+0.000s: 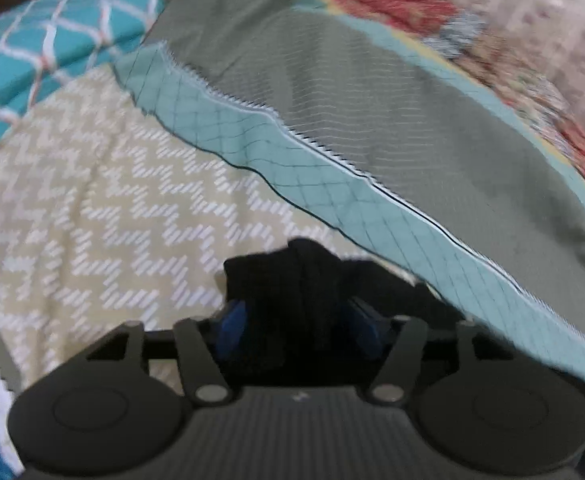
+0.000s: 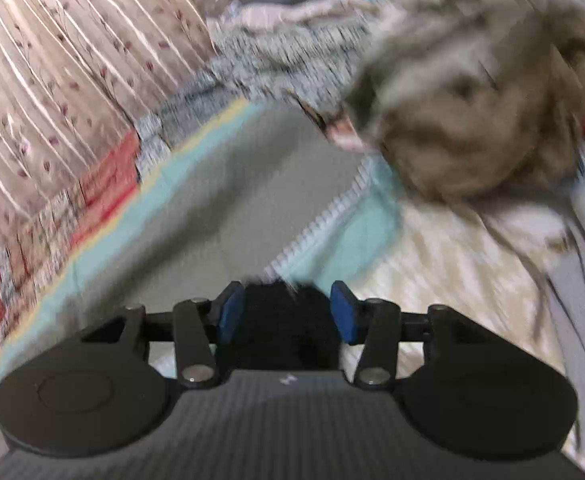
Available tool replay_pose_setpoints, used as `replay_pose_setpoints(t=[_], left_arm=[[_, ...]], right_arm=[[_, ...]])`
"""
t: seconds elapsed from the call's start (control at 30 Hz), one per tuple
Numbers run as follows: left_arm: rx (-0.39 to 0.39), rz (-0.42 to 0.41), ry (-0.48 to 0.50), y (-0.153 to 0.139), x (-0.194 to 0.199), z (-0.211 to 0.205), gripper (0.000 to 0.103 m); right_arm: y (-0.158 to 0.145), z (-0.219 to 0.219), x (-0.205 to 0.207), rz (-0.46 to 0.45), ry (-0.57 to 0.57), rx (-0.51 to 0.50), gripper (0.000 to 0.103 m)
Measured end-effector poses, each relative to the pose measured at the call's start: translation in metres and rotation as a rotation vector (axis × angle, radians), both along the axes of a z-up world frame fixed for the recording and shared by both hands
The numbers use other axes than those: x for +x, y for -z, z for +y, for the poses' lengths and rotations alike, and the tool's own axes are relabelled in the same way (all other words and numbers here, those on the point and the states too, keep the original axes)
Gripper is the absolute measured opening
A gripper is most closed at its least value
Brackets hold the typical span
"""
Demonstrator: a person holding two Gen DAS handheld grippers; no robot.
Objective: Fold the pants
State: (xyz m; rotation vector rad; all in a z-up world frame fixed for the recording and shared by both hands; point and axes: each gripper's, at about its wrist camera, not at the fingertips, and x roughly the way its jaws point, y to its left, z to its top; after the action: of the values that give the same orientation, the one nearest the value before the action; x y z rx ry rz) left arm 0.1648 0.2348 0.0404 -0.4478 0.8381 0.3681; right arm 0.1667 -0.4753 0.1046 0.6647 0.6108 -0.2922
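The pants (image 1: 296, 276) are black cloth, and only a bunched fold of them shows in each view. In the left wrist view the fold stands between the blue pads (image 1: 232, 320) of my left gripper (image 1: 298, 316). Its jaws stand apart, and the cloth drapes loosely over the right pad. In the right wrist view another bunch of the pants (image 2: 280, 320) lies between the blue pads (image 2: 342, 312) of my right gripper (image 2: 286, 312). Those jaws are apart too, with a thin gap showing beside the right pad. The rest of the pants is hidden under both grippers.
A beige zigzag bedcover (image 1: 92, 200) lies under the left gripper, beside a grey and teal quilt (image 1: 372, 120) and a teal patterned pillow (image 1: 52, 40). In the right wrist view a shaggy brown blanket (image 2: 472, 120) is heaped at the upper right, with a floral curtain (image 2: 52, 80) at left.
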Motion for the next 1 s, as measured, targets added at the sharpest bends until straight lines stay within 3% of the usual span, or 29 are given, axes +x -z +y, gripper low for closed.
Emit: replay_pose_setpoints(t=[0.07,0.13,0.2,0.27,0.3,0.33,0.37,0.43,0.5,0.53,0.6,0.67,0.7,0.77,0.9,1.0], left_arm=[[0.004,-0.024,0.051,-0.007,-0.028,-0.004,0.061],[0.030,-0.032,0.082,-0.014,-0.058,-0.008,0.072],[0.088,-0.036,0.077,-0.021,-0.079,-0.010,0.085],[0.153,-0.006,0.061,-0.021,-0.100,-0.011,0.087],[0.171,0.015,0.049,-0.020,-0.107,-0.010,0.087],[0.176,0.028,0.029,-0.019,-0.115,-0.008,0.087],[0.167,0.031,0.011,-0.020,-0.121,-0.003,0.087],[0.132,0.022,-0.026,-0.026,-0.134,0.005,0.087],[0.112,0.014,-0.046,-0.029,-0.141,0.014,0.087],[0.110,0.016,-0.048,-0.031,-0.141,0.016,0.087],[0.111,0.017,-0.045,-0.031,-0.142,0.017,0.087],[0.099,0.010,-0.030,-0.029,-0.143,0.016,0.087],[0.090,0.004,-0.023,-0.028,-0.144,0.014,0.087],[0.065,-0.003,-0.001,-0.024,-0.146,0.012,0.093],[-0.035,0.027,0.049,-0.006,-0.148,0.013,0.096],[-0.150,0.031,0.031,0.005,-0.156,0.020,0.096]], right_arm=[[0.020,-0.006,-0.011,0.039,0.001,0.042,0.053],[0.037,-0.011,-0.015,0.075,0.015,0.086,0.053],[0.050,-0.013,-0.014,0.070,0.039,0.164,0.053],[0.056,-0.005,-0.011,0.056,0.034,0.211,0.052],[0.058,0.000,-0.007,0.062,0.022,0.214,0.038],[0.057,0.008,0.000,0.077,0.005,0.208,0.018],[0.054,0.016,0.007,0.108,-0.013,0.189,0.007],[0.034,0.025,0.000,0.103,0.046,0.049,0.007],[0.014,0.011,-0.021,0.003,0.164,0.005,0.007],[0.009,0.000,-0.030,0.003,0.229,-0.007,0.007],[0.008,-0.015,-0.042,0.078,0.303,-0.031,0.015],[0.007,-0.017,-0.051,0.145,0.308,-0.068,0.023],[0.003,-0.017,-0.062,0.149,0.299,-0.082,0.033],[-0.008,-0.012,-0.088,0.100,0.274,-0.081,0.041],[-0.019,0.017,-0.130,0.036,0.097,0.014,0.044],[-0.018,0.061,-0.155,0.044,-0.076,0.023,0.047]])
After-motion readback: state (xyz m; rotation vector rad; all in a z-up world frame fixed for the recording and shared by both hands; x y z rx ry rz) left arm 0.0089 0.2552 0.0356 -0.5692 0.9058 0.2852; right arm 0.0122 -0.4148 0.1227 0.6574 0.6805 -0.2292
